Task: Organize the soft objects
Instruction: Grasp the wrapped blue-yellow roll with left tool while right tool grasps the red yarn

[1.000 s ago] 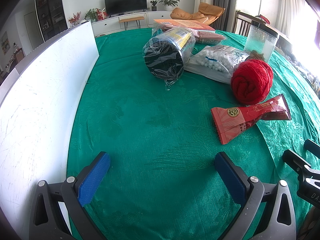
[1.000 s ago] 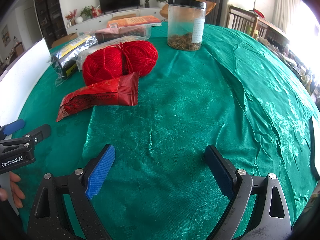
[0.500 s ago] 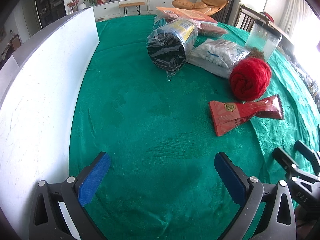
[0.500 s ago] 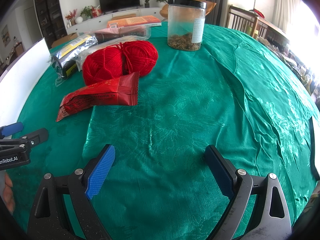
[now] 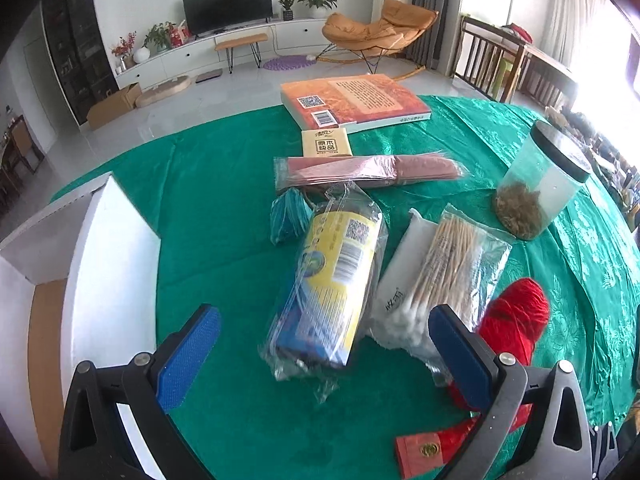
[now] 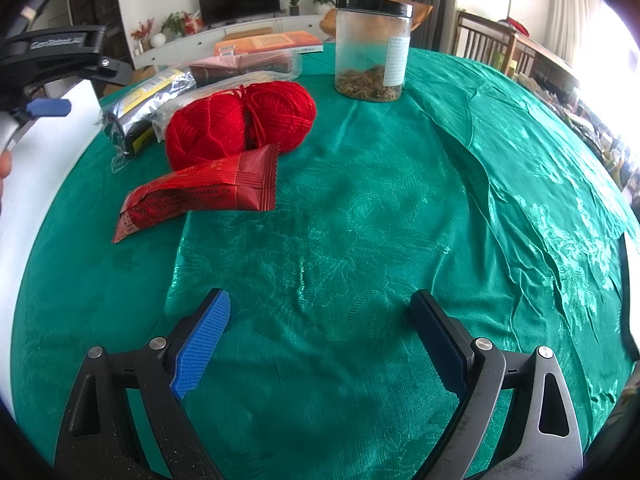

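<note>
Bag roll (image 5: 328, 288) — btwn open left tongs (image 5: 320, 344)

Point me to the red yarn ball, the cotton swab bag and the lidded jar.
red yarn ball (image 6: 240, 124), right wrist view, on the wound strands at its middle.
cotton swab bag (image 5: 448, 268), left wrist view, on the bundle of wooden sticks.
lidded jar (image 6: 372, 44), right wrist view, on the clear wall below the black lid.

Black claw (image 5: 322, 354) frames w/ ribbed blue pads (image 6: 202, 344), silver screws.
</note>
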`<state>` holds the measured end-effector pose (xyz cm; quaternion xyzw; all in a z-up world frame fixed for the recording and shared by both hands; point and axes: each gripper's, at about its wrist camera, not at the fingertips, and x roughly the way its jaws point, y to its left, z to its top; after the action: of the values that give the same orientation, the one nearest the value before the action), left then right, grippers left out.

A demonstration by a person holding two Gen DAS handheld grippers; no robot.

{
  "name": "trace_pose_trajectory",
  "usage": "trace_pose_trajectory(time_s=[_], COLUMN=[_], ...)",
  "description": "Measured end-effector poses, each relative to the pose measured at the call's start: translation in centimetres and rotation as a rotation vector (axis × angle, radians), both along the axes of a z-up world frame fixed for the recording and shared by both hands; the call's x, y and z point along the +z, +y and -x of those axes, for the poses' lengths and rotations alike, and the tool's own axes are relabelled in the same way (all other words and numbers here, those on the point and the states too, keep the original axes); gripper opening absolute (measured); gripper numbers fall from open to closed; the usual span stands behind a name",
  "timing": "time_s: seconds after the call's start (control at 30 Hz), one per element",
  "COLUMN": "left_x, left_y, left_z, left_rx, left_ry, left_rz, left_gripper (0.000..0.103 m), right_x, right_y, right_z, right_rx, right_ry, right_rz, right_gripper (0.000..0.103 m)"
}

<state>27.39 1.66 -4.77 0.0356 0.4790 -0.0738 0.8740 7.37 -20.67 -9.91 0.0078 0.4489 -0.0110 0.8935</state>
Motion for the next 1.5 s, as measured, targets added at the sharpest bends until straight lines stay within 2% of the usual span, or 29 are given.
trace_pose_trajectory(time_s=[0.07,0.2,0.23,0.27,0.33,0.43,0.53,0.57,0.6,0.67,0.73,0.83,0.93,1.0,1.07,1.1,1.13,1.17,1.2,1.33,1.5], left_x=[-0.9,-3.8,-4.4,-4.7,-4.5,-3.8,-3.2,-2.8,-2.3,-1.4,-0.4,1.1,2.4,3.0,3.5,3.7,3.9,4.2,4.4,4.8,5.4], left_y=[0.2,1.5,2.0,2.3,2.6,2.4,3.1,3.5,3.8,4.3,4.6,4.8,5.0,5.0,5.2,5.2,5.4,5.5,5.6,6.1,5.5], left_z=[-1.7,-4.5,-4.7,-4.8,-4.0,-2.6,-0.3,0.6,1.6,3.4,4.8,6.3,7.8,8.6,9.4,9.8,10.2,10.6,11.0,12.3,12.9], left_rx=[0.004,0.077,0.091,0.092,0.052,0.057,0.063,0.070,0.075,0.075,0.068,0.062,0.064,0.062,0.052,0.046,0.041,0.035,0.031,0.025,0.017], left_ry=[0.023,0.139,0.163,0.172,0.156,0.119,0.102,0.097,0.091,0.072,0.056,0.026,-0.006,-0.012,-0.011,-0.013,-0.016,-0.022,-0.029,-0.039,-0.061], left_rz=[0.024,0.122,0.147,0.173,0.258,0.187,0.198,0.207,0.215,0.229,0.243,0.259,0.292,0.315,0.331,0.337,0.339,0.338,0.339,0.366,0.378], left_gripper=[0.103,0.102,0.100,0.094,0.060,0.057,0.056,0.056,0.056,0.056,0.056,0.056,0.056,0.056,0.056,0.056,0.056,0.056,0.056,0.056,0.056], right_x=[0.0,0.0,0.0,0.0,0.0,0.0,0.1,0.3,0.7,1.6,2.1,3.1,3.8,2.8,0.4,-0.3,-0.5,-0.7,-0.5,2.6,5.2], right_y=[0.0,0.0,0.0,0.0,0.0,0.0,-0.2,-0.7,-1.7,-4.9,-7.3,-7.9,-6.0,-4.1,-3.2,-3.5,-4.1,-4.9,-5.8,-11.8,-17.8], right_z=[0.0,0.0,0.0,0.0,0.0,0.0,0.0,0.0,0.1,0.7,0.0,-3.8,-8.9,-12.2,-14.4,-14.6,-14.8,-14.8,-14.3,-12.6,-13.9], right_rx=[0.000,0.000,0.000,0.000,0.000,0.001,0.010,0.012,0.004,-0.038,-0.106,-0.055,0.044,0.079,0.044,0.015,0.001,-0.002,-0.014,-0.080,-0.154], right_ry=[0.000,0.000,0.000,0.000,0.001,0.001,0.008,0.011,-0.003,-0.080,-0.108,-0.059,0.013,0.110,0.225,0.218,0.215,0.218,0.204,0.090,0.032], right_rz=[0.000,0.000,0.000,0.000,0.000,0.001,-0.013,-0.048,-0.134,-0.379,-0.495,-0.546,-0.622,-0.687,-0.750,-0.784,-0.809,-0.857,-0.878,-0.756,-0.454], right_gripper=[0.093,0.093,0.093,0.093,0.093,0.094,0.094,0.093,0.093,0.092,0.092,0.092,0.092,0.091,0.090,0.075,0.055,0.053,0.042,0.041,0.041])
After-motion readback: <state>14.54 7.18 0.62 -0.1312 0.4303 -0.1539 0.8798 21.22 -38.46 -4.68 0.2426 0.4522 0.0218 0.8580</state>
